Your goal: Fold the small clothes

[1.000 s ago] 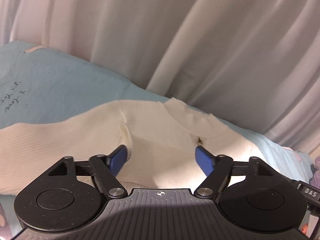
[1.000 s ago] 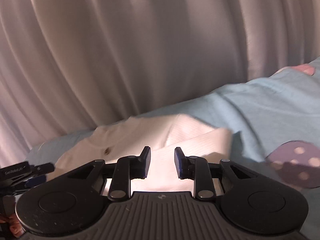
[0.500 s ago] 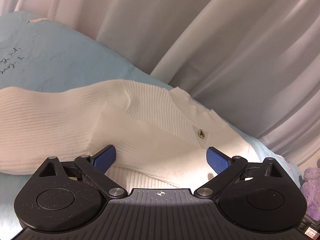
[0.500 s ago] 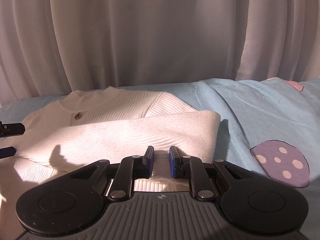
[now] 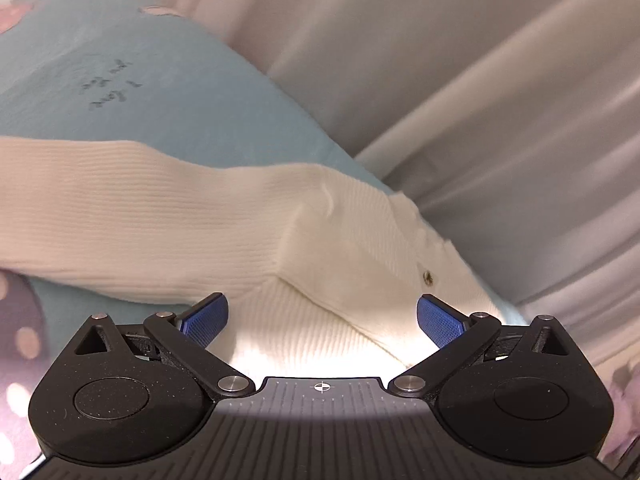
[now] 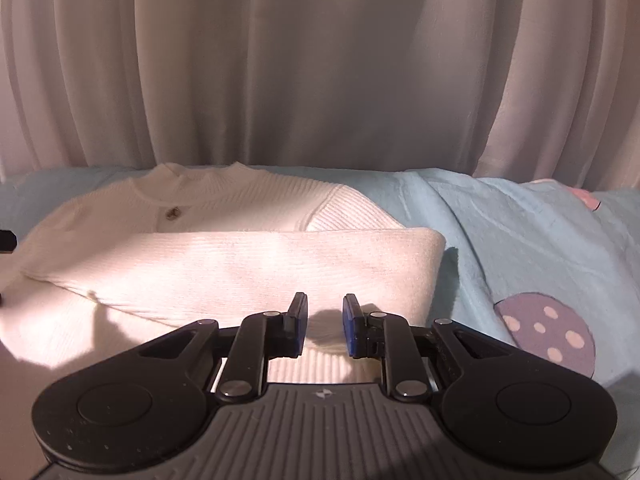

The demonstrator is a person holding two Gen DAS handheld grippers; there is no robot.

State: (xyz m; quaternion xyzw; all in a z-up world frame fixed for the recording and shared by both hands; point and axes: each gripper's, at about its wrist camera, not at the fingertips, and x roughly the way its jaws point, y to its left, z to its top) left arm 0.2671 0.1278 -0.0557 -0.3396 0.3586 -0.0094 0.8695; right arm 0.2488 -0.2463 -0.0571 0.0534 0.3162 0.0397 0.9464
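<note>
Pale curtains (image 6: 320,64) are hanging in long folds behind a bed covered with a light blue sheet (image 6: 520,232), which is carrying a purple spotted mushroom print (image 6: 548,332) and some dark handwriting-style lettering (image 5: 110,84).

A cream ribbed sweater (image 6: 224,256) is lying flat on the sheet, its round neckline pointing toward the curtains and a small metal button (image 6: 173,213) sitting just below the collar. In the right wrist view one sleeve is lying folded across the body of the garment, its cuff end reaching the sweater's right edge. In the left wrist view the other sleeve (image 5: 120,208) is stretching out sideways over the blue sheet, away from the body.

The left hand-held gripper (image 5: 322,318) is hovering over the lower body of the sweater near the armpit seam, its blue pads spread wide apart and holding nothing; the knit fabric is showing between them, and whether the pads are touching it cannot be told.

The right hand-held gripper (image 6: 323,326) is hanging just in front of the folded sleeve, over the sweater's lower part, with its jaws parted by a narrow gap and nothing caught between them. Its shadow is falling on the fabric directly beneath the gap.
</note>
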